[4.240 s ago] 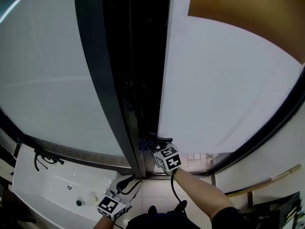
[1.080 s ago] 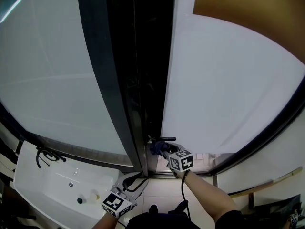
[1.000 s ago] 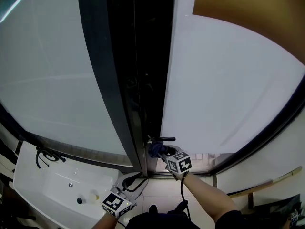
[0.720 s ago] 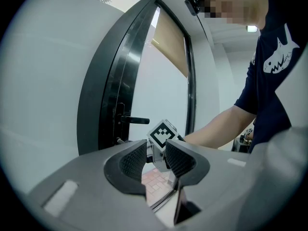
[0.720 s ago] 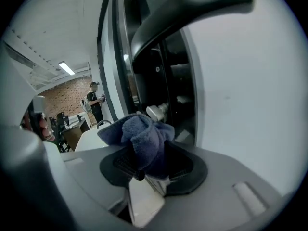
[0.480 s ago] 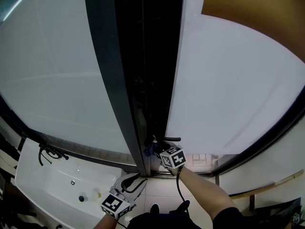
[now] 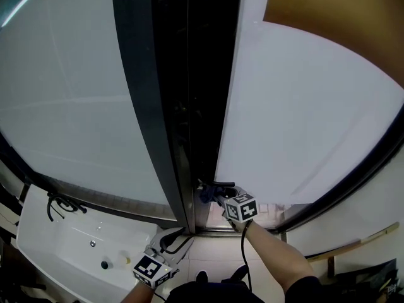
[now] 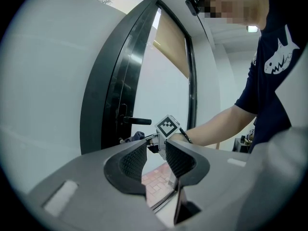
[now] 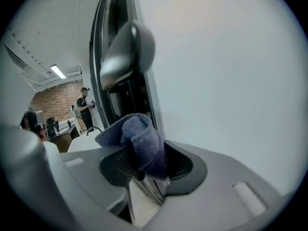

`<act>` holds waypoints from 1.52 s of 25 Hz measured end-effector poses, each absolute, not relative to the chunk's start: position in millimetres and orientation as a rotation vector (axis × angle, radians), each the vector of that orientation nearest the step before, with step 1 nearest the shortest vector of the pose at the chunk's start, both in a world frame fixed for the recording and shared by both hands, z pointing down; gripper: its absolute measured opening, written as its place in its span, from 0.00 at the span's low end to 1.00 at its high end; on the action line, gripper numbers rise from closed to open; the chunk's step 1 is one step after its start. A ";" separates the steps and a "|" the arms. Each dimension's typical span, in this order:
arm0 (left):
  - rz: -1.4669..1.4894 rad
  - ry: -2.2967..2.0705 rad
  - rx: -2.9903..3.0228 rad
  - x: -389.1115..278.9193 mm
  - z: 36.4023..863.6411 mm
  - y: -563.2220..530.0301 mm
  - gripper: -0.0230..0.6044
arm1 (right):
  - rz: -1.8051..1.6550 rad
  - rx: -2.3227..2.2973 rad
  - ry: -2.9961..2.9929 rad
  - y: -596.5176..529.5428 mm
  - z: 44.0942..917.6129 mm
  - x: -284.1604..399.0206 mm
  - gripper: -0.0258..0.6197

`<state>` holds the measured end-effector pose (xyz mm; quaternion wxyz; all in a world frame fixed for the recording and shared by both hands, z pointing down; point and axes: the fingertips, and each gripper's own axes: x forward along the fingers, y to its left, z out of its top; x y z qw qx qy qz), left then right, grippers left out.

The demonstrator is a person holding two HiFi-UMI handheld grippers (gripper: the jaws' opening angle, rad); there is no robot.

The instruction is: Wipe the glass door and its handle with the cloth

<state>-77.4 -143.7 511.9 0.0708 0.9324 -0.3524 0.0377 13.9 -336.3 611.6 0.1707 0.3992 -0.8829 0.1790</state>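
The glass door [image 7: 303,118] stands in a black frame [image 7: 142,106]. Its black lever handle [image 7: 218,184] juts out low on the door edge. My right gripper [image 7: 211,196] is shut on a blue-purple cloth [image 7: 206,194] just below the handle. In the right gripper view, the cloth [image 9: 139,138] bulges out of the right gripper [image 9: 142,165], with the handle [image 9: 127,49] close above it. My left gripper [image 7: 172,240] hangs low, away from the door, open with nothing in it. The left gripper view shows the left gripper [image 8: 156,160], the handle [image 8: 132,121] and the cloth [image 8: 138,135].
A white basin [image 7: 69,245] with a black tap [image 7: 58,206] sits low on the left. A brown panel [image 7: 328,11] fills the upper right. Reddish floor tiles [image 8: 156,182] show past the door's foot. A person [image 9: 85,102] stands far off in the room behind.
My right gripper with the cloth has slid slightly to the right under the handle. The left gripper has stayed low and still.
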 end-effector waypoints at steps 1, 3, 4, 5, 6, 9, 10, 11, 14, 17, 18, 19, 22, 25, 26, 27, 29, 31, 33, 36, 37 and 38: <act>0.117 -1.051 2.808 -75.4 513.1 -143.8 0.23 | 0.502 1.153 -2.507 -336.4 608.6 19.3 0.26; 0.115 -1.033 2.817 -70.8 513.5 -143.4 0.23 | 0.508 1.195 -2.509 -335.6 603.3 31.0 0.26; 0.114 -1.023 2.822 -68.5 513.7 -142.6 0.23 | 0.519 1.209 -2.511 -333.8 601.7 36.3 0.26; 0.112 -1.013 2.828 -66.6 513.2 -141.9 0.23 | 0.528 1.217 -2.512 -330.8 600.9 41.0 0.26; 0.106 -1.007 2.835 -64.9 510.9 -141.5 0.22 | 0.531 1.220 -2.511 -326.6 600.5 45.3 0.26; 0.106 -0.994 2.845 -61.9 507.9 -140.6 0.23 | 0.549 1.236 -2.526 -307.4 596.0 59.5 0.26; 0.111 -0.991 2.846 -61.5 507.4 -140.3 0.23 | 0.565 1.244 -2.541 -298.9 592.4 64.7 0.26; 0.112 -0.988 2.848 -61.3 506.7 -140.1 0.23 | 0.576 1.251 -2.559 -289.4 587.5 69.8 0.26; 0.100 -0.980 2.849 -62.4 507.9 -140.5 0.22 | 0.494 1.260 -2.598 -257.7 564.7 85.2 0.26; 0.098 -0.969 2.847 -62.7 510.2 -140.9 0.22 | 0.356 1.261 -2.626 -226.0 536.3 98.3 0.26; 0.104 -0.960 2.847 -61.4 510.3 -140.9 0.22 | 0.325 1.270 -2.633 -216.4 527.7 103.1 0.26; 0.109 -0.949 2.850 -59.5 510.5 -141.1 0.23 | 0.302 1.287 -2.637 -207.7 519.7 108.4 0.26; 0.118 -0.909 2.866 -51.4 513.3 -141.5 0.22 | 0.268 1.361 -2.643 -186.2 500.9 124.8 0.26; 0.117 -0.894 2.882 -40.8 506.2 -141.3 0.22 | 0.246 1.420 -2.642 -166.7 490.4 139.1 0.26; 0.116 -0.891 2.885 -37.2 504.1 -140.5 0.23 | 0.238 1.430 -2.638 -160.1 489.4 143.4 0.26; 0.113 -0.888 2.888 -33.5 502.5 -139.2 0.22 | 0.234 1.436 -2.632 -153.8 488.9 147.3 0.26; 0.108 -0.884 2.896 -26.0 499.1 -134.7 0.23 | 0.236 1.445 -2.630 -141.6 488.0 155.1 0.26; 0.113 -0.885 2.900 -18.3 497.6 -127.4 0.22 | 0.241 1.459 -2.636 -128.9 486.5 164.0 0.26; 0.118 -0.893 2.896 -11.3 500.2 -118.9 0.23 | 0.231 1.470 -2.639 -115.8 485.6 173.0 0.26; 0.121 -0.928 2.879 -1.5 498.4 -103.7 0.23 | 0.215 1.456 -2.648 -95.4 487.4 184.4 0.26; 0.124 -0.940 2.876 2.6 496.7 -97.2 0.23 | 0.215 1.447 -2.654 -88.3 487.8 188.4 0.26; 0.130 -0.949 2.873 7.2 495.0 -89.9 0.23 | 0.221 1.439 -2.660 -80.8 487.8 192.7 0.26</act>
